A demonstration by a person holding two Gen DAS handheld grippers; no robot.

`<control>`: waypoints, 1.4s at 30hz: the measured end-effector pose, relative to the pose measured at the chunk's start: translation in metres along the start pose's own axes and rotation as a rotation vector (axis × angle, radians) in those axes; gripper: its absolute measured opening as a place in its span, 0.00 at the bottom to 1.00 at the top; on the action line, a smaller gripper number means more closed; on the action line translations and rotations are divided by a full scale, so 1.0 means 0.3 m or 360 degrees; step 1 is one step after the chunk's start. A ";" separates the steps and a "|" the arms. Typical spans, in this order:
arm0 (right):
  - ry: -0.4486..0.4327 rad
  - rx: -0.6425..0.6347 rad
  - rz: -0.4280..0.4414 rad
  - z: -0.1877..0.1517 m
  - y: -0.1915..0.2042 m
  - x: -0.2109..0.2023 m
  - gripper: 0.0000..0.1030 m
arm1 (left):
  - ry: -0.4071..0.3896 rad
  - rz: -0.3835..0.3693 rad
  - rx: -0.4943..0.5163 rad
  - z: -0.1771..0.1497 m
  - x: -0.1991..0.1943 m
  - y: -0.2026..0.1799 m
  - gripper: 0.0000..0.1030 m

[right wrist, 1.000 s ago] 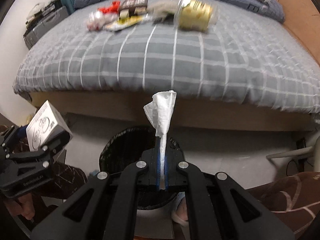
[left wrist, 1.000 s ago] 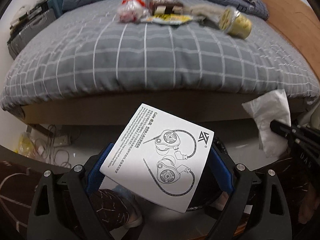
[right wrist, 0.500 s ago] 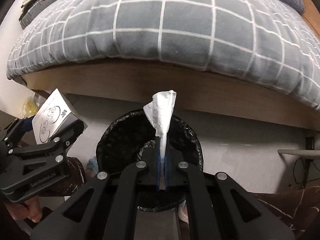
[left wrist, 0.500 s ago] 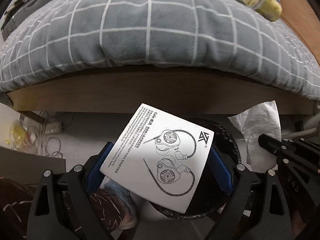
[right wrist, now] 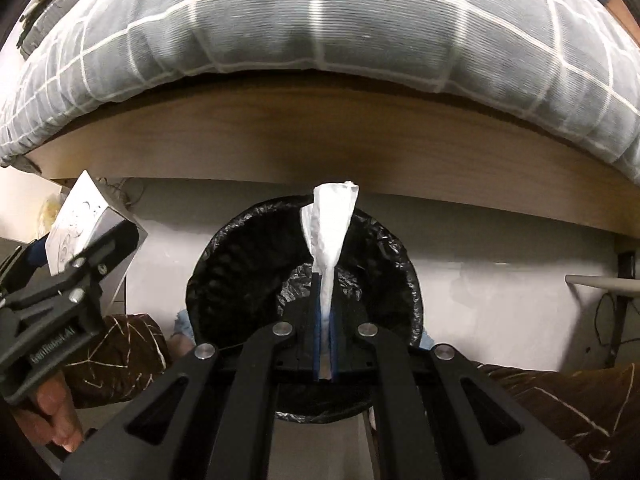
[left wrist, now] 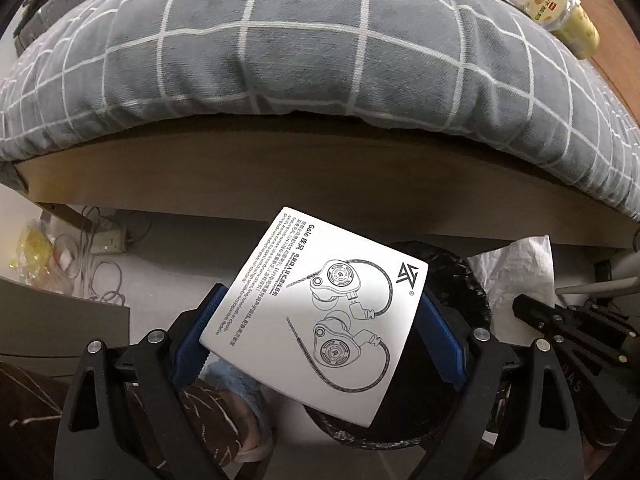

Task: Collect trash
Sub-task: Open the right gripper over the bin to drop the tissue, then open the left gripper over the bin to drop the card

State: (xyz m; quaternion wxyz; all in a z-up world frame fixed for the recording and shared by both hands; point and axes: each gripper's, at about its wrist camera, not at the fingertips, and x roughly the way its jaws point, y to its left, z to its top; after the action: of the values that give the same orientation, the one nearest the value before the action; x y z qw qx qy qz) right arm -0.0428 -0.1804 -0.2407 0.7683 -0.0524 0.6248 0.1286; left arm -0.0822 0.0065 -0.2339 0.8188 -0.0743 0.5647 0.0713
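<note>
Over the black-lined bin [right wrist: 304, 280], the right gripper [right wrist: 326, 320] pinches a soft, featherlight tissue [right wrist: 330, 232] by its tail — the left gripper [left wrist: 320, 344] clamps a stiff earphone box [left wrist: 320, 312] across its sides.

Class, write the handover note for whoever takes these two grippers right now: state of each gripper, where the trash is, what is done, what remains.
Left gripper: shut on the white earphone box, held beside and partly over the bin.
Right gripper: shut on the crumpled tissue, directly above the black-lined bin.
Done: both pieces picked up and brought to the bin; neither dropped yet.
Left: open both grippers over the bin, box slightly further over first. Then return to the bed: the yellow container and other wrappers near it still lie there.
</note>
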 end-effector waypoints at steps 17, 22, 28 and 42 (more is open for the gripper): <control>0.0141 -0.0104 -0.0008 -0.025 0.119 0.071 0.09 | 0.0117 0.0044 -0.0064 -0.064 0.028 0.090 0.85; 0.0118 -0.0083 -0.0064 -0.033 0.122 0.087 0.43 | 0.0108 0.0088 -0.0038 -0.061 0.020 0.074 0.85; 0.0042 -0.0072 -0.0105 -0.028 0.096 0.058 0.68 | 0.0100 0.0069 -0.0034 -0.056 0.016 0.053 0.85; -0.0111 0.0074 -0.0222 -0.034 -0.090 -0.025 0.92 | 0.0070 -0.0011 0.0050 -0.010 0.009 -0.088 0.85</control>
State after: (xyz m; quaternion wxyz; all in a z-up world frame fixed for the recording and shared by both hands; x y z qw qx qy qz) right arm -0.0467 -0.2099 -0.2377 0.7977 -0.0734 0.5953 0.0621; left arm -0.0788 -0.0200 -0.2363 0.8076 -0.0650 0.5833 0.0579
